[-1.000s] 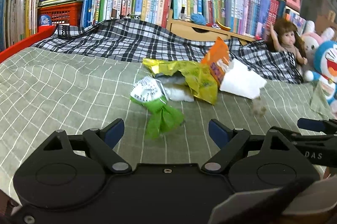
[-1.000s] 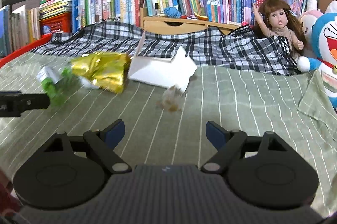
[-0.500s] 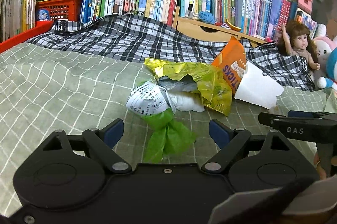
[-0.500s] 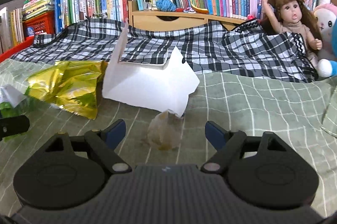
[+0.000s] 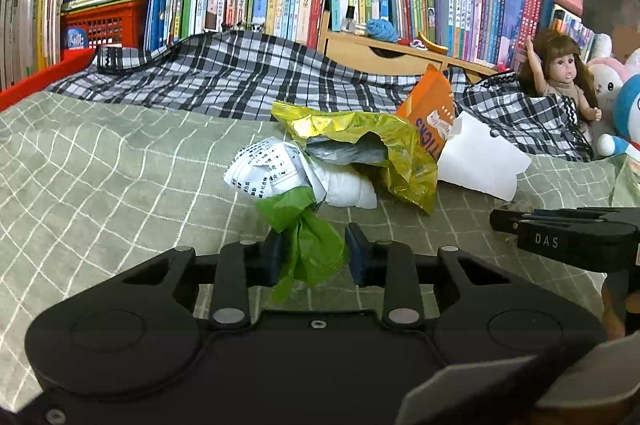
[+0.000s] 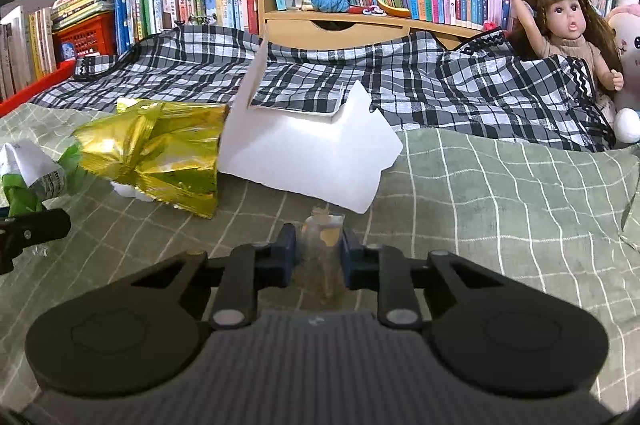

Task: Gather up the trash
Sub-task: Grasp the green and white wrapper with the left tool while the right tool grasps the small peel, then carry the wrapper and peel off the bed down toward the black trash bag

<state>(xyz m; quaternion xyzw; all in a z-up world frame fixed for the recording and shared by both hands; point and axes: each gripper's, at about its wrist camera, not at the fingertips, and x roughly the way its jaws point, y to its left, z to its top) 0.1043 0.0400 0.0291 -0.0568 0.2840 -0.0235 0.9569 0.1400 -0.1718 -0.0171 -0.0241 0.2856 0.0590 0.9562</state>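
Now my left gripper [image 5: 314,255], its jaws having just closed, pinches the green plastic bag [image 5: 308,245] at six o'clock of the printed paper wad [image 5: 266,173] on the green checked bedspread [image 5: 100,177]. My right gripper [image 6: 318,257], likewise just closed, squeezes a small clear wrapper [image 6: 322,245] at six o'clock of the white paper [image 6: 312,157]; the gold snack bag [image 6: 160,153] lies at its ten o'clock.

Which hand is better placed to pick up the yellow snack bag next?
Probably the left, once it is free. The yellow snack bag lies just beyond the left gripper, which has just closed on the green plastic scrap. The right gripper has closed on a clear wrapper, farther aside.
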